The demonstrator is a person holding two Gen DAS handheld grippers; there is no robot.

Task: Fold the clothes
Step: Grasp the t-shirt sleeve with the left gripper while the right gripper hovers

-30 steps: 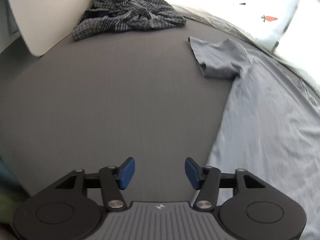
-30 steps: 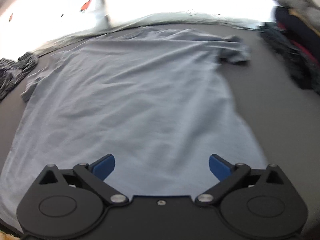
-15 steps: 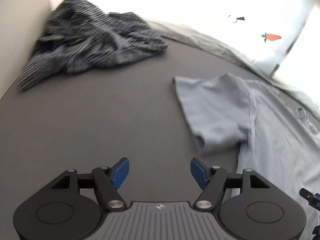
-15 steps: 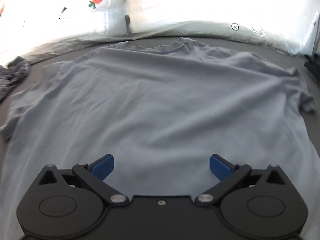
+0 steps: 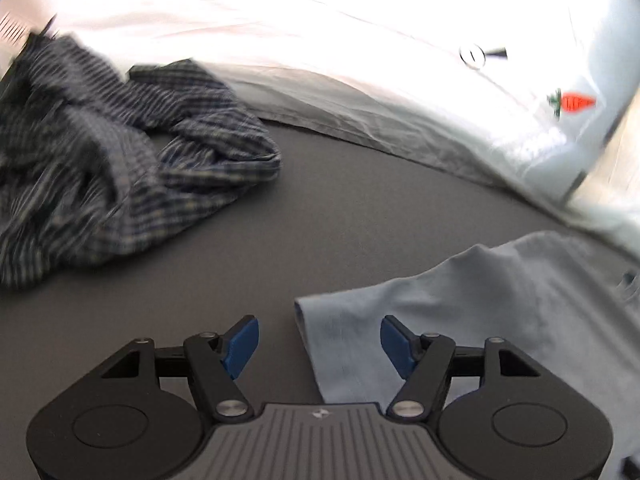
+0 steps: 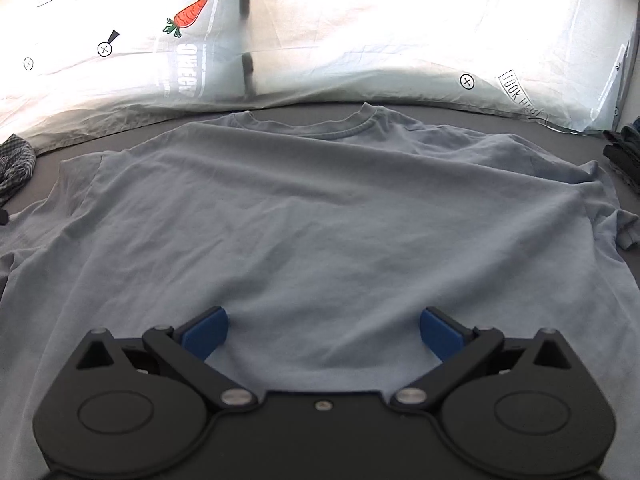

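A light blue T-shirt (image 6: 320, 208) lies spread flat on the grey surface, its collar (image 6: 320, 130) at the far side. My right gripper (image 6: 322, 334) is open and empty, low over the shirt's middle. In the left wrist view the shirt's left sleeve (image 5: 420, 312) lies at lower right. My left gripper (image 5: 318, 342) is open and empty, and the sleeve's cuff edge sits between its blue fingers (image 5: 240, 342).
A crumpled dark checked shirt (image 5: 120, 160) lies at the far left, also glimpsed in the right wrist view (image 6: 14, 164). White pillows with a carrot print (image 6: 188, 14) line the back edge. Dark clothes (image 6: 624, 152) are piled at the right.
My left gripper has moved forward and right, from bare grey surface up to the sleeve cuff. My right gripper has moved forward over the shirt and centred on the collar.
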